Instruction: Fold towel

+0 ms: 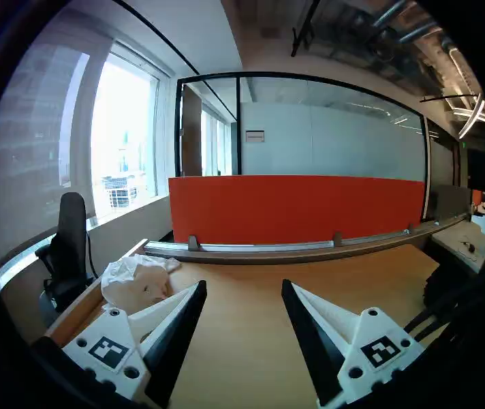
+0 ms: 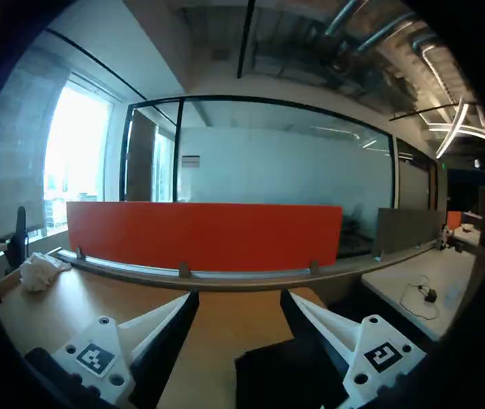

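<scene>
While left hand-held gripper (image 1: 243,285) gapes, towel (image 1: 137,283) lies crumpled front-left

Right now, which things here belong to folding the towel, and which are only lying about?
For the job:
- crumpled white towel, at the far left of the desk
- wooden desk
- left gripper, open and empty
- right gripper, open and empty

Only lying about:
- orange divider
- office chair
- cable on the next desk
- dark flat thing

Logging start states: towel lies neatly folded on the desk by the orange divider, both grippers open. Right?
No: the left gripper view shows the towel crumpled, not folded. It is on the desk by the orange divider, with left gripper and right gripper open.
</scene>
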`<control>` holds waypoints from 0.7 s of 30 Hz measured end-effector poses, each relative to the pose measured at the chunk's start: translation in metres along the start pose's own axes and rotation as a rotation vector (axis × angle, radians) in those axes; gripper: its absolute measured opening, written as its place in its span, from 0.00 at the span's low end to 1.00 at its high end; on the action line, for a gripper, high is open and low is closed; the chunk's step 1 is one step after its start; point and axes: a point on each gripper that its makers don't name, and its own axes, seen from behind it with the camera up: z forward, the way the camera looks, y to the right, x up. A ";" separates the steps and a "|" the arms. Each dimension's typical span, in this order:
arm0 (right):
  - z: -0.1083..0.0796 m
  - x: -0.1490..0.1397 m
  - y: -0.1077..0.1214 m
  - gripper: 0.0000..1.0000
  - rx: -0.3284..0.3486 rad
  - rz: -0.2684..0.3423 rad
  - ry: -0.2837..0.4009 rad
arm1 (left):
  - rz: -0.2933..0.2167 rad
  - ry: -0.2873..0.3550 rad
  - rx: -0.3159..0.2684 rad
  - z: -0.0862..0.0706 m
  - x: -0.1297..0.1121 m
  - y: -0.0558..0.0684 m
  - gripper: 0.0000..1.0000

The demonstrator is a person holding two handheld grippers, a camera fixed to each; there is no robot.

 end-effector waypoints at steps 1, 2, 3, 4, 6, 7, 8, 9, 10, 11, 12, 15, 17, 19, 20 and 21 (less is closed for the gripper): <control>0.001 0.001 -0.007 0.92 0.006 -0.002 0.001 | -0.003 0.006 -0.001 0.001 0.002 0.000 0.81; 0.002 0.002 -0.014 0.92 0.011 -0.003 0.001 | -0.005 0.011 -0.003 0.002 0.005 -0.001 0.81; 0.003 0.003 -0.020 0.92 0.016 -0.005 0.001 | -0.008 0.015 -0.004 0.002 0.006 -0.001 0.81; 0.004 0.004 -0.027 0.92 0.019 -0.006 0.001 | -0.013 0.019 -0.006 0.003 0.008 -0.001 0.81; 0.006 0.005 -0.039 0.92 0.024 -0.007 0.000 | -0.020 0.026 -0.010 0.004 0.011 -0.001 0.81; 0.007 0.007 -0.046 0.92 0.030 -0.006 0.003 | -0.023 0.029 -0.012 0.005 0.012 -0.001 0.81; 0.007 0.008 -0.053 0.92 0.036 -0.005 0.005 | -0.026 0.031 -0.014 0.006 0.013 -0.001 0.81; 0.008 0.009 -0.059 0.92 0.041 -0.004 0.006 | -0.029 0.033 -0.015 0.006 0.014 -0.002 0.81; 0.010 0.010 -0.064 0.92 0.045 -0.002 0.008 | -0.031 0.036 -0.015 0.007 0.015 -0.003 0.81; 0.011 0.011 -0.070 0.92 0.049 0.000 0.010 | -0.033 0.038 -0.014 0.008 0.016 -0.003 0.81; 0.012 0.012 -0.074 0.92 0.052 0.002 0.011 | -0.036 0.039 -0.014 0.008 0.016 -0.004 0.81; 0.016 0.013 -0.082 0.92 0.055 0.008 0.010 | -0.044 0.043 -0.015 0.010 0.019 -0.007 0.80; 0.017 0.015 -0.086 0.92 0.056 0.013 0.012 | -0.047 0.048 -0.015 0.011 0.021 -0.010 0.80; 0.018 0.017 -0.089 0.92 0.056 0.019 0.016 | -0.046 0.054 -0.014 0.011 0.023 -0.012 0.80; 0.018 0.018 -0.090 0.92 0.055 0.022 0.019 | -0.044 0.057 -0.012 0.012 0.024 -0.013 0.80; 0.018 0.019 -0.092 0.92 0.055 0.025 0.021 | -0.043 0.060 -0.012 0.012 0.025 -0.014 0.80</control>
